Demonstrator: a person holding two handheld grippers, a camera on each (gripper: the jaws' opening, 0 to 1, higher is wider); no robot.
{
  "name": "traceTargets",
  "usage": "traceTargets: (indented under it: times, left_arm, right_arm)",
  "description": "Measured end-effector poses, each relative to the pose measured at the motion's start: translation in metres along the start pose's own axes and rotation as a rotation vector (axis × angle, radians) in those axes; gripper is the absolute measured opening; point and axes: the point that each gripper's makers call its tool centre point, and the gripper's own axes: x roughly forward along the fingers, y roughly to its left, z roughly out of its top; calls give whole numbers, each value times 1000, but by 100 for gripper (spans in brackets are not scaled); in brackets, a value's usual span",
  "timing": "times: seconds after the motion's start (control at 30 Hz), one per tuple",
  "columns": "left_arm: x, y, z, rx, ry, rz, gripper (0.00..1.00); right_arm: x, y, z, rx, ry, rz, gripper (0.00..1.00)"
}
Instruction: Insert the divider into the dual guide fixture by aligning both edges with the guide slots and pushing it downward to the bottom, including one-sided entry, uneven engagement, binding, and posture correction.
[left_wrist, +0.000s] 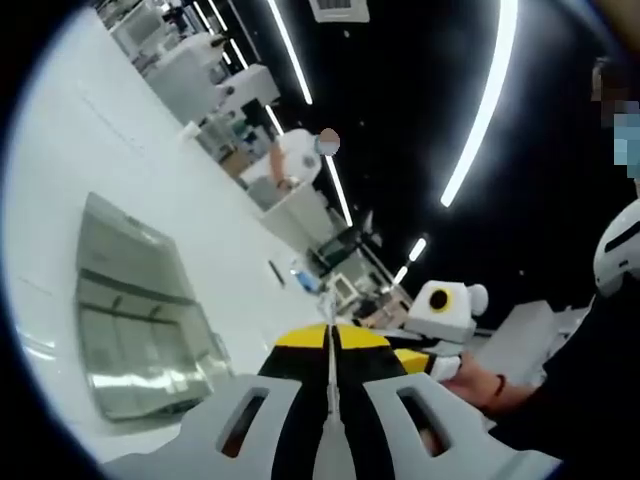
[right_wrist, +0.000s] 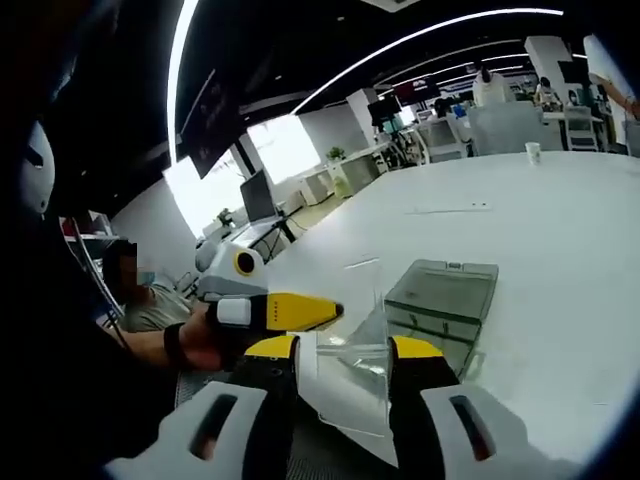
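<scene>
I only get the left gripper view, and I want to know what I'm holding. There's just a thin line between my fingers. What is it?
Observer: It's the clear divider, edge-on to you. In the right gripper view it is a flat see-through sheet.
Operator: Is the other gripper holding it too?
Observer: Yes. The divider spans the gap between the right gripper's fingers, while your left gripper pinches its upper corner.
Operator: Is it in the box?
Observer: No. The fixture sits on the white table beyond the divider, apart from it.
</scene>
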Motion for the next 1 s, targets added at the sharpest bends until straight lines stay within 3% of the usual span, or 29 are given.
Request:
traceTargets:
  times: [0.23, 0.37, 0.57, 1.0]
  left_arm:
    - [-3, -1, 7, -1, -37, -4, 0]
    - [-7, 0, 10, -17, -54, -9, 0]
    - [-10, 9, 14, -6, -80, 9, 1]
    - [-10, 8, 22, 42, -125, 26, 2]
  right_arm:
    - [-5, 11, 6, 144, -58, 108, 29]
    - [-5, 12, 6, 155, -65, 115, 19]
    - [-4, 15, 12, 215, -99, 146, 15]
    - [-1, 12, 19, 349, -156, 174, 3]
